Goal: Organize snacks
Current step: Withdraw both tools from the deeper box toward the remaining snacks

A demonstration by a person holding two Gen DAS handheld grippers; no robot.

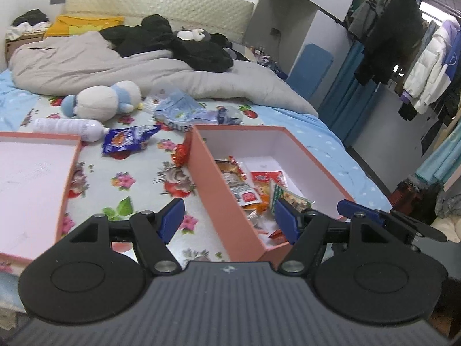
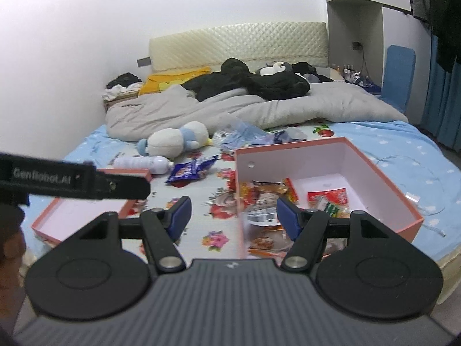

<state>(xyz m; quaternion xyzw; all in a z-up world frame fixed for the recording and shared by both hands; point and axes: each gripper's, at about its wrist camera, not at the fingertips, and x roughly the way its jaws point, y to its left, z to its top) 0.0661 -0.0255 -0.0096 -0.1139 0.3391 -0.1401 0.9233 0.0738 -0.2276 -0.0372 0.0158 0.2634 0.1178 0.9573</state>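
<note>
An open pink box lies on the bed with several snack packets in its near end. My left gripper hovers open over the box's near left wall, with nothing between its blue pads. In the right wrist view the same box holds the snack packets. My right gripper hangs open and empty above its near left corner. A blue snack bag lies loose on the flowered sheet, and a red wrapper rests against the box's outer wall.
The pink box lid lies upturned on the left. Beyond it are a white bottle, a plush toy, crumpled blue plastic bags and a grey duvet. Clothes hang on a rack to the right of the bed.
</note>
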